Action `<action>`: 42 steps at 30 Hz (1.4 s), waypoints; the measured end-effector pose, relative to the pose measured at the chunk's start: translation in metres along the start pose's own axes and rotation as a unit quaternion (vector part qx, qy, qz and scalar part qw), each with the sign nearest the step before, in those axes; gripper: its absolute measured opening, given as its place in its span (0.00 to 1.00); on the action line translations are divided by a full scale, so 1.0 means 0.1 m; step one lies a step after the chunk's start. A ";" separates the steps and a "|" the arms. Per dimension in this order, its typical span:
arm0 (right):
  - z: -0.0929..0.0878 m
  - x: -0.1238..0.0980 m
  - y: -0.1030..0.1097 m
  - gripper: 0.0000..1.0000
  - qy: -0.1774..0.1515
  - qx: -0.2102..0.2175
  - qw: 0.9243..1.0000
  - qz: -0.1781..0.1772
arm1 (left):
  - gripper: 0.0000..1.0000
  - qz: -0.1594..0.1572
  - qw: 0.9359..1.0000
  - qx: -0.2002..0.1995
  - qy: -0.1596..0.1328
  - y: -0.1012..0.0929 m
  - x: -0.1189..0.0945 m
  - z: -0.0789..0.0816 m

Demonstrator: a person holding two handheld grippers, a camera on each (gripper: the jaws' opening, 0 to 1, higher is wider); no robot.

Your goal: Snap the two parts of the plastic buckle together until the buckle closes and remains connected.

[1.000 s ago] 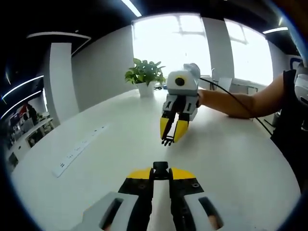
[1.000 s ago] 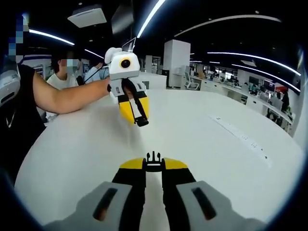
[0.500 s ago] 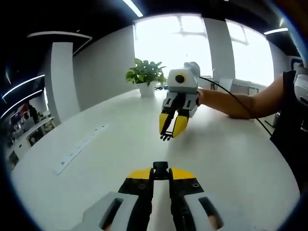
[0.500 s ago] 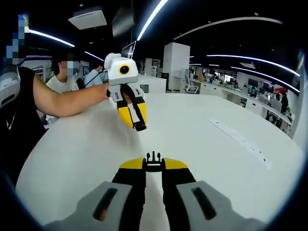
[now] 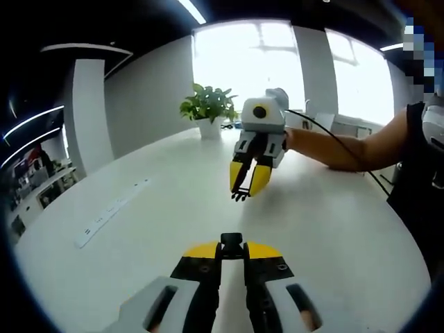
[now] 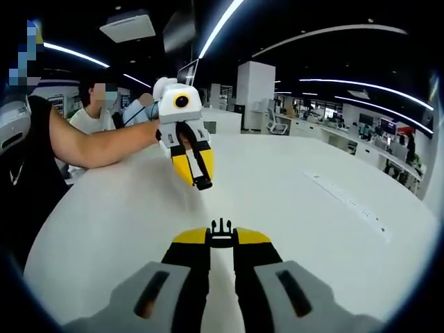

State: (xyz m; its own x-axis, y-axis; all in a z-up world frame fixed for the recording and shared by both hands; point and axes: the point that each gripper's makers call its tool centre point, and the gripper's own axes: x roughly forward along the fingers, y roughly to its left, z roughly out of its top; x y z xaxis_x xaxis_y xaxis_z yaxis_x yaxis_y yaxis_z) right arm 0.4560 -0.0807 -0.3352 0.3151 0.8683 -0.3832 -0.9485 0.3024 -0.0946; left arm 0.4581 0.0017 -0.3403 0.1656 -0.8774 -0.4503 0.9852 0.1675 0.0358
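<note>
I hold both grippers up over the white table (image 5: pixel 139 222), facing each other and well apart. My left gripper (image 5: pixel 232 248) is clamped on the socket half of the buckle (image 5: pixel 232 242), its black end poking past the yellow tips. My right gripper (image 6: pixel 221 234) pinches the pronged half (image 6: pixel 220 226), prongs pointing forward. Both halves are picked up and roughly aimed at each other; lining them up, closing the gap and pressing until they click is, I judge, all left to do.

We see a white round desk (image 5: pixel 152 229), a potted plant (image 5: pixel 208 107) before bright windows (image 5: pixel 250 59) at upper centre, and ceiling light strips (image 6: pixel 222 24).
</note>
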 end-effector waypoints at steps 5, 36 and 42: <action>0.01 0.00 0.00 0.11 -0.001 0.000 1.000 -0.001 | 0.10 -0.001 1.000 0.006 -0.002 -0.02 0.01 0.05; 0.04 0.04 0.13 0.11 0.002 -0.005 1.000 0.009 | 0.10 -0.005 1.000 0.005 0.004 -0.17 -0.04 -0.02; 0.03 0.02 0.21 0.11 -0.002 0.002 1.000 0.015 | 0.10 -0.010 1.000 0.003 0.006 -0.18 -0.04 -0.04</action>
State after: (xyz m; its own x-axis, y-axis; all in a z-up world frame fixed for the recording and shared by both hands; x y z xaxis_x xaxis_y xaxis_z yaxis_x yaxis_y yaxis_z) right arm 0.4364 -0.0718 -0.3352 0.2872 0.8780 -0.3829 -0.9572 0.2781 -0.0804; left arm 0.4392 0.0039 -0.3423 0.1445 -0.8748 -0.4625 0.9887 0.1464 0.0321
